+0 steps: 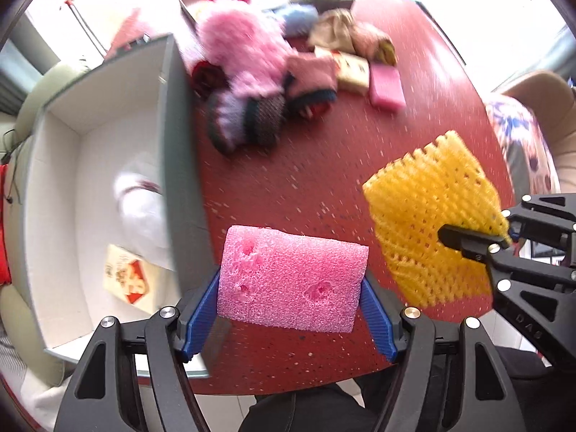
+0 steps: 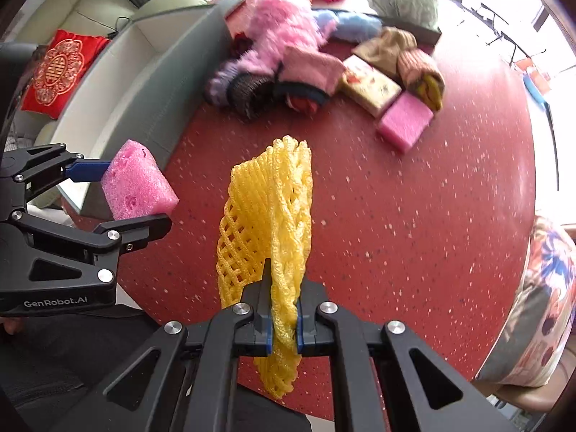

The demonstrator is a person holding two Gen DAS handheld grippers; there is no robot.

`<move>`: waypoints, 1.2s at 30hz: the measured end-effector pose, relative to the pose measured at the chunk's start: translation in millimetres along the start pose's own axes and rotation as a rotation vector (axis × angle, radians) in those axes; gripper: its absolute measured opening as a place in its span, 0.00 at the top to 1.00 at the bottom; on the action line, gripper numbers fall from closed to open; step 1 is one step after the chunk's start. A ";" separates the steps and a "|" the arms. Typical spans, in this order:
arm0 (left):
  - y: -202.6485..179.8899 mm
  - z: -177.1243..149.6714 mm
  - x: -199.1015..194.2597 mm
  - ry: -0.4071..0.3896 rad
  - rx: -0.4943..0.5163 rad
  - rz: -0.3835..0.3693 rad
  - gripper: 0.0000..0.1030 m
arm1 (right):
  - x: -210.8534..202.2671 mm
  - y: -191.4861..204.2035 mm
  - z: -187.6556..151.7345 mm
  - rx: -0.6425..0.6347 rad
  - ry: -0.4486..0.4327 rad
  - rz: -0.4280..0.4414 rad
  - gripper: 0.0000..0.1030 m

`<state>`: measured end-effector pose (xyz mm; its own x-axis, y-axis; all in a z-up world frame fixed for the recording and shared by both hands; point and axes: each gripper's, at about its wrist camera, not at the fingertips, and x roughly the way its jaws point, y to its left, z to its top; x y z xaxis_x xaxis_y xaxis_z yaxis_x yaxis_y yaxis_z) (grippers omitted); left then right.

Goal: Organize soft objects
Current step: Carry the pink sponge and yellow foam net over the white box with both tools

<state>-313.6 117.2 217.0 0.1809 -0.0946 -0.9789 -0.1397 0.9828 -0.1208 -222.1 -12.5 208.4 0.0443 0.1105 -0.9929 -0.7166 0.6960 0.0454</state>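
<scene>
Surroundings: I see a grey box (image 1: 169,136) with a white interior at the left edge of the red speckled worktop (image 1: 295,187); inside it lie a white soft item (image 1: 140,212) and a small printed packet (image 1: 126,277).
In the way: nothing sits between my two held pieces and the box wall – the pile of soft things (image 2: 288,68) lies well apart at the far side, with a second pink sponge (image 2: 405,120) at its near edge.
Left gripper (image 1: 291,288): jaws clamped on the pink foam block (image 1: 291,277), blue pads pressing its two short ends.
Block axis: its long side runs across, from jaw to jaw; it hangs above the worktop, just beside the box.
Block look: coarse, porous, with several pitted dents.
Right gripper (image 2: 284,324): jaws together on the yellow foam net (image 2: 273,216).
Net axis: it stands lengthwise, pointing away from the jaws, folded flat – an open diamond mesh, slightly crumpled.
</scene>
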 end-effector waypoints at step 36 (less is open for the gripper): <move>118.8 -28.7 -19.8 -0.096 -0.397 0.129 0.29 | -35.2 132.3 78.4 -0.186 -0.137 0.123 0.92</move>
<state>-361.7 231.2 217.3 0.2248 0.0583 -0.9727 -0.5277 0.8465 -0.0712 -263.9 131.3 258.0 0.0337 0.2905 -0.9563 -0.8375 0.5303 0.1316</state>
